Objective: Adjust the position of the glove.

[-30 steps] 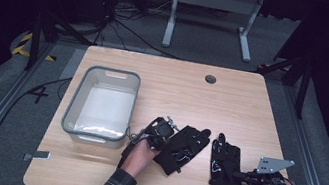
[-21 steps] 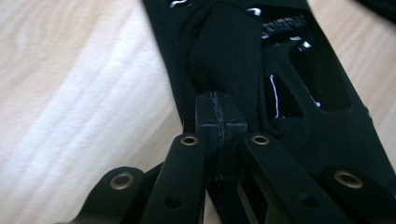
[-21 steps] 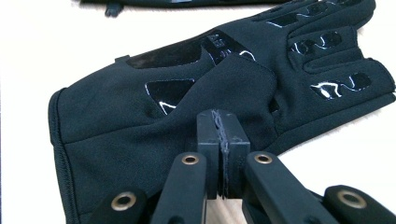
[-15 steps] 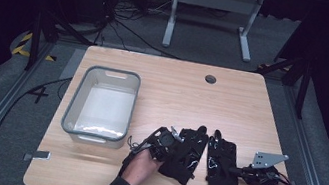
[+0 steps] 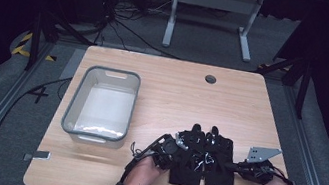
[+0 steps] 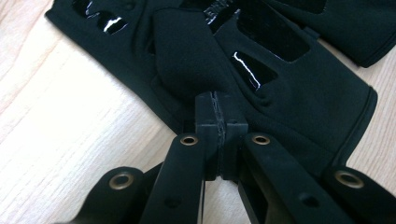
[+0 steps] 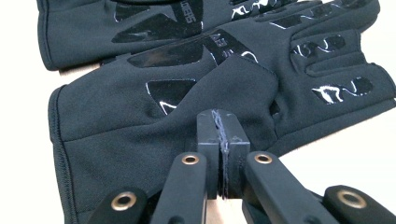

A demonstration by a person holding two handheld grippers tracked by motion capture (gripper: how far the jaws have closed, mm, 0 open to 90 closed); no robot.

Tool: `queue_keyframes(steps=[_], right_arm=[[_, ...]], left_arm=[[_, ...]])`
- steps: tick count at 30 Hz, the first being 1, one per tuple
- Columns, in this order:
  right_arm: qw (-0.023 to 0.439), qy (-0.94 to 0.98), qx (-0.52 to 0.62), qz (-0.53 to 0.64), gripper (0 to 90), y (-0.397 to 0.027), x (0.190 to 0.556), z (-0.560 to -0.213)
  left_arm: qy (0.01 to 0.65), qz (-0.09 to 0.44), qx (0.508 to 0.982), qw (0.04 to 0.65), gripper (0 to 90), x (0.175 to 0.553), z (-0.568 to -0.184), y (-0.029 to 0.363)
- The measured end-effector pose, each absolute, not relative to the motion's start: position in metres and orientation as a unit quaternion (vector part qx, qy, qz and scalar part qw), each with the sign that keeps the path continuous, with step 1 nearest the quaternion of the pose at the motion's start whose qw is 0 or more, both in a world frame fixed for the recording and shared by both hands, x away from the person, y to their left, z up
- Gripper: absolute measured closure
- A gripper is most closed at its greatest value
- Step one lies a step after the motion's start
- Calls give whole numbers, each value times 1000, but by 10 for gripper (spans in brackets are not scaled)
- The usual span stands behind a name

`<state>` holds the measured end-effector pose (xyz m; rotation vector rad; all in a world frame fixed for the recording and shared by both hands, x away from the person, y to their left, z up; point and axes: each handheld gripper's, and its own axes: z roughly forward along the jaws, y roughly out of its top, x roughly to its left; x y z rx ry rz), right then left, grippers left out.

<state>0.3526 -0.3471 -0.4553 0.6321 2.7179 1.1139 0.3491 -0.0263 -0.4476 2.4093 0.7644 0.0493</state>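
L gripper clamped on L glove thumb; R gripper clamped on R glove; gloves side by side.

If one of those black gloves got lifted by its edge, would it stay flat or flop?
Probably flop: the left glove is soft fabric that bunches at the left gripper. Likely light. Its glossy patches might add grip.

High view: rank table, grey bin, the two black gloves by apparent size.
1. Table
2. Grey bin
3. Left glove and right glove: look alike in size, partly covered by the tools, so no ranking between them.
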Motion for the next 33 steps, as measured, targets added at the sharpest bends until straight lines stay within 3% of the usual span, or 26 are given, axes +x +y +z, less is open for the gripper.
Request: queue_keyframes(steps=[4, 12, 17, 20, 27, 33], right_arm=[[68, 904, 208, 368, 898, -346, 354, -455], [75, 901, 213, 371, 896, -350, 354, -452], [76, 900, 215, 371, 896, -351, 354, -453], [76, 900, 214, 371, 896, -352, 354, -453], [76, 902, 214, 367, 896, -351, 354, -454], [76, 902, 214, 368, 896, -351, 354, -455]], left_arm=[[287, 18, 908, 303, 889, 349, -448, -27], [312, 34, 893, 324, 781, 353, -442, -17], [336, 35, 879, 336, 537, 359, -445, -15], [355, 16, 865, 353, 438, 366, -450, -14], [357, 20, 866, 350, 462, 368, -455, -19], [347, 60, 874, 336, 694, 363, -456, -24]])
